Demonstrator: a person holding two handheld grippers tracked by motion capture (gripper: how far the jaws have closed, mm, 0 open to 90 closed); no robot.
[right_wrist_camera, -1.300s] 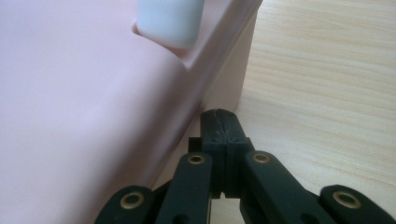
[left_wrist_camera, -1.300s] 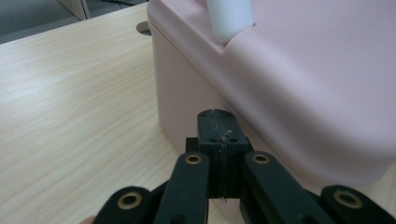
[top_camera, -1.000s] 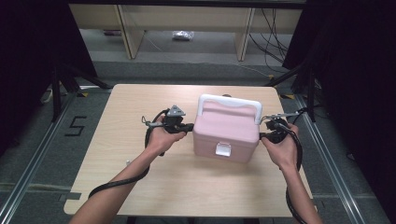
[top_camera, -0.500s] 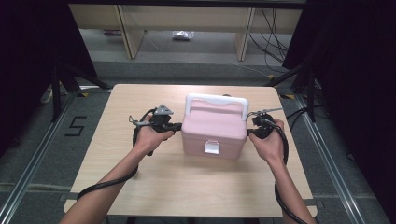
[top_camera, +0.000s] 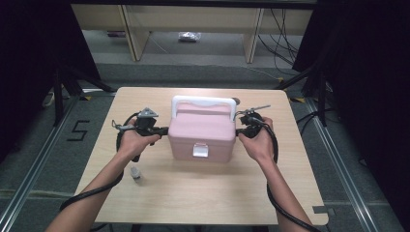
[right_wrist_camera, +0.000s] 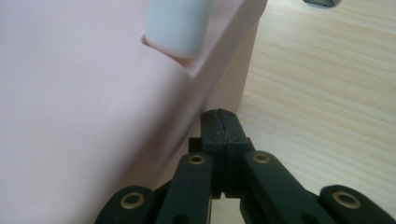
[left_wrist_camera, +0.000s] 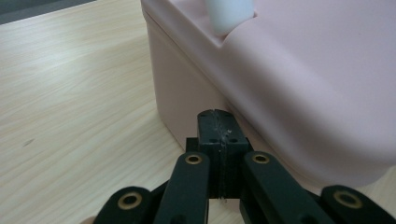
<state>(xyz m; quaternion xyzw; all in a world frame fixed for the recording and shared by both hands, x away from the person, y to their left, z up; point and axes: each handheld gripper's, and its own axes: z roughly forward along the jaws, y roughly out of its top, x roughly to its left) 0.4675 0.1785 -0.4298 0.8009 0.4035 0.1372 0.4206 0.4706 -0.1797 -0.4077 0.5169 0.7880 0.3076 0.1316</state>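
The wooden table (top_camera: 203, 203) carries a pink lidded storage box (top_camera: 202, 133) near its middle, white carry handle (top_camera: 203, 101) standing upright over the lid and a white latch (top_camera: 200, 151) on the near face. The 2 grippers flank it: the left gripper (top_camera: 163, 130) has its jaws pressed together, tips against the box's left wall below the lid overhang, and the right gripper (top_camera: 239, 129) is likewise closed with nothing between its jaws, tips at the right wall. A small clear bottle (top_camera: 137, 175) stands near the left forearm. The box is squeezed, not gripped, so uneven pressure from 1 side would likely let it skid or twist away; a sweeping forearm could topple the bottle.
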